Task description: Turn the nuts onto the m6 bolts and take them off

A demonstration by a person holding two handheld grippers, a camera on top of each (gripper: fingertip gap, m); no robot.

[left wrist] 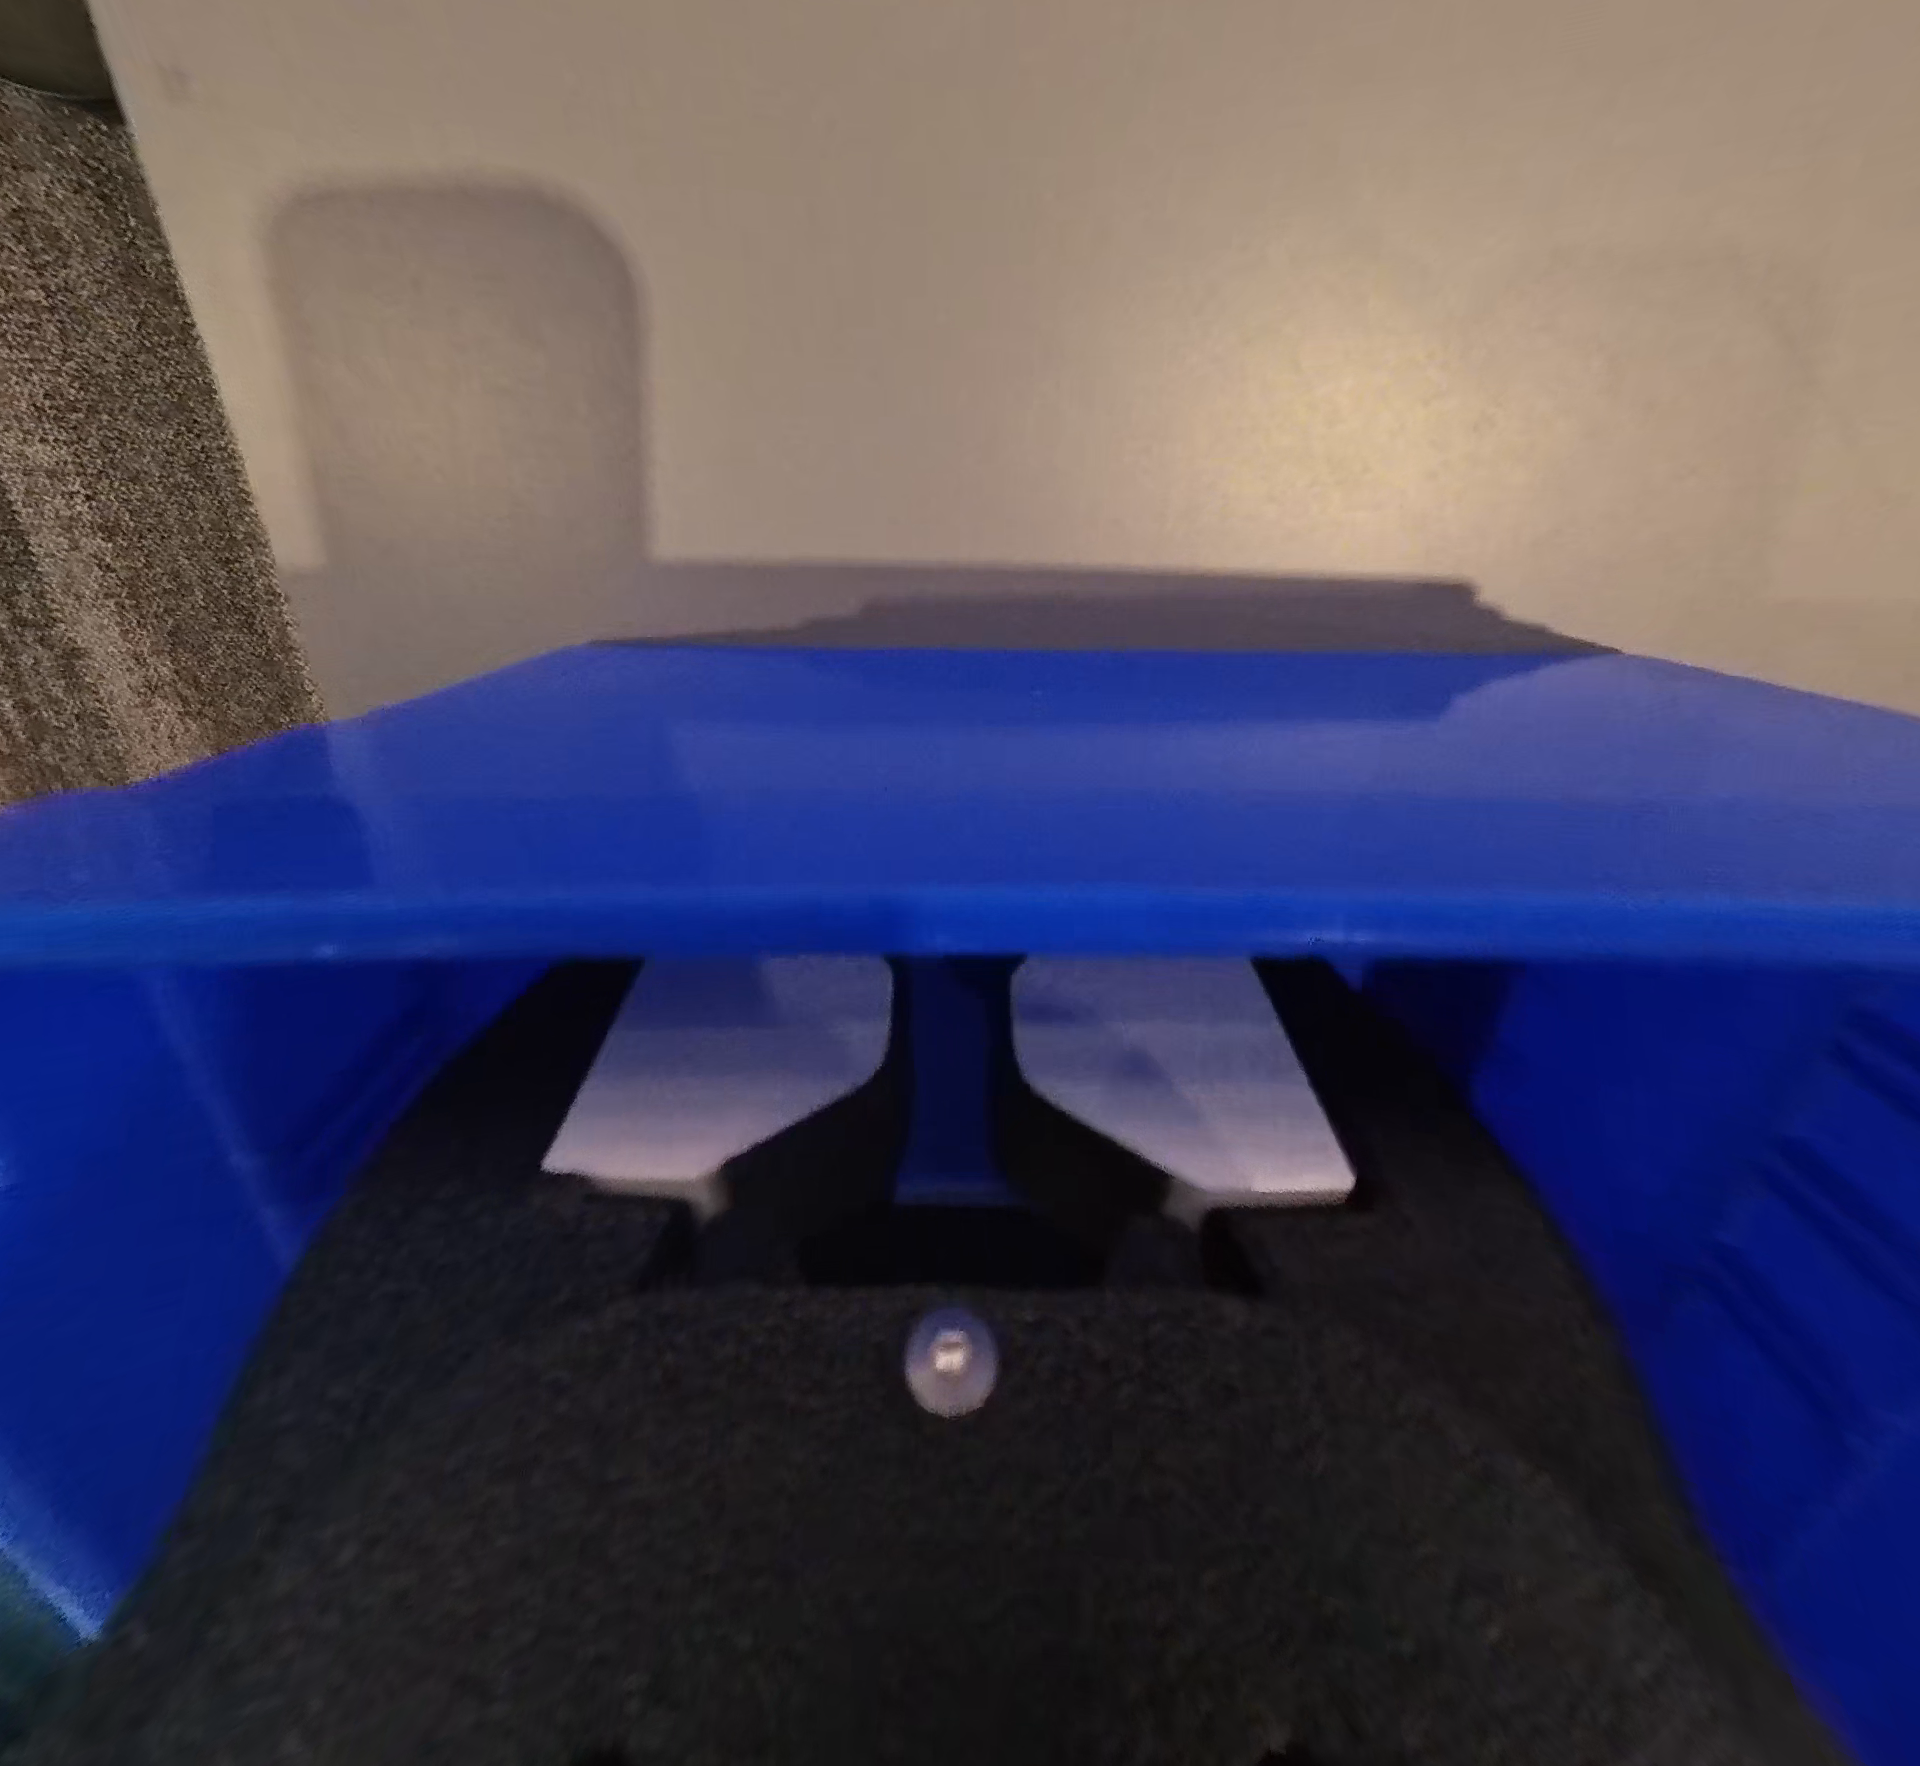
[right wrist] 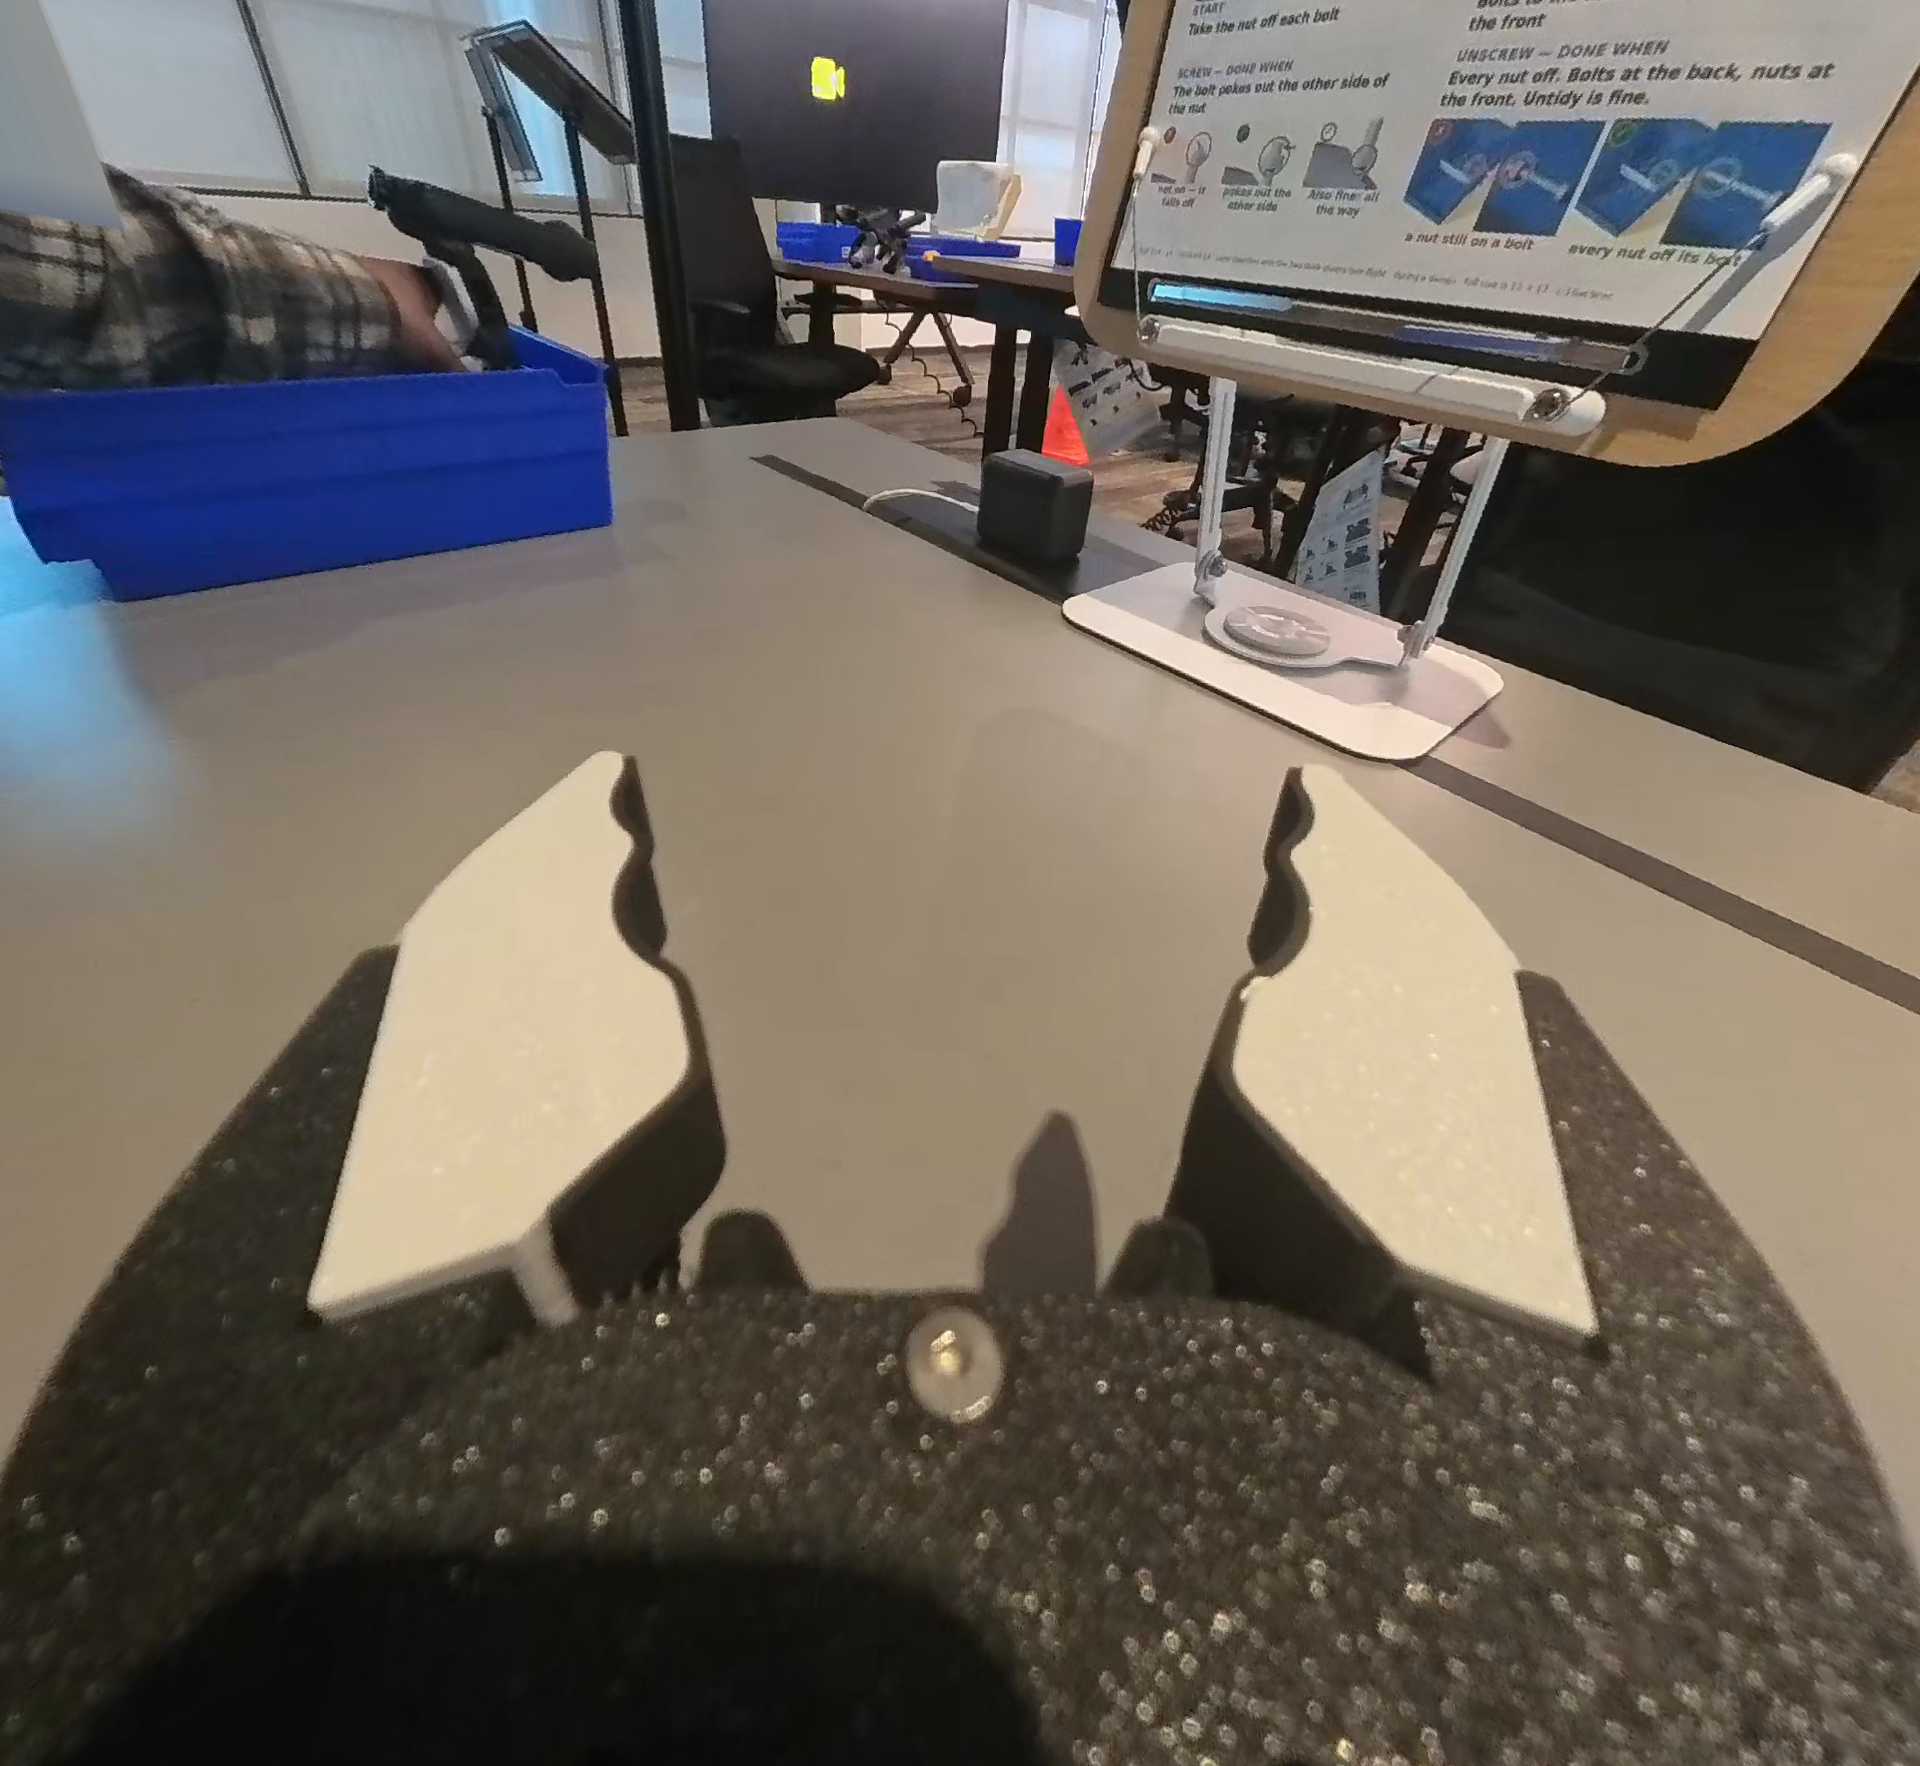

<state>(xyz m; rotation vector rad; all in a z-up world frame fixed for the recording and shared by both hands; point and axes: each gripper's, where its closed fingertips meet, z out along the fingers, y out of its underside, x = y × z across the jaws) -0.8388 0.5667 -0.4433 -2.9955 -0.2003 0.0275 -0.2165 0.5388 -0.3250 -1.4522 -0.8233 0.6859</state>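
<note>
Grey table (right wrist: 831,677), office behind. Right gripper (right wrist: 956,823) jaws wide, bare. Left gripper (left wrist: 951,885) jaws hidden in blue bin (left wrist: 935,781).

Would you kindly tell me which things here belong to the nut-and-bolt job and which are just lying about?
Job: blue bin; left gripper inside it; right gripper, open; instruction sheet on stand.
Lying about: black cube; monitor; office chair.
</note>
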